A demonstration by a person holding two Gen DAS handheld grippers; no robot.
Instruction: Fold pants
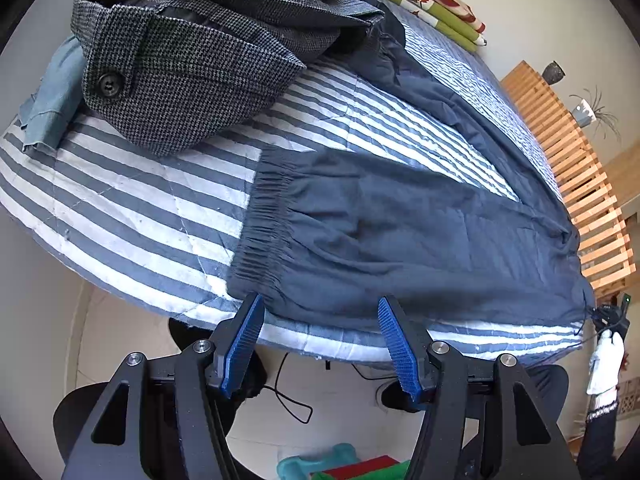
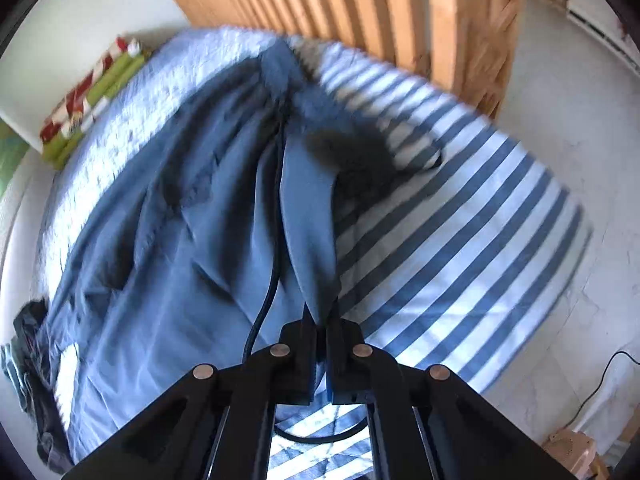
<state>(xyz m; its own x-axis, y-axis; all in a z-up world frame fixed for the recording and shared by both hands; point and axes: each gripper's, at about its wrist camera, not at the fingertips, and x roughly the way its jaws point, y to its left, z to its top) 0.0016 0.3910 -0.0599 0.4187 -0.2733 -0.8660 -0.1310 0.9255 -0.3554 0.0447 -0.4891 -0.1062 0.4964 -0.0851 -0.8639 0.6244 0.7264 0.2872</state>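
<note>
Pants (image 1: pixel 400 224) lie spread on the striped bed (image 1: pixel 120 208). Your right gripper (image 2: pixel 320 320) is clamped on a thin pinch of their edge; pull hard and it may slip free. Your left gripper (image 1: pixel 320 344) hangs wide at the waistband, holding nothing, so the fold could drag crooked.

Left gripper (image 1: pixel 320 312): black frame, ribbed blue pads, silver screws. Right gripper (image 2: pixel 320 316): black, bronze-toned screws. White knitted glove (image 1: pixel 606 364), dark sleeve.
</note>
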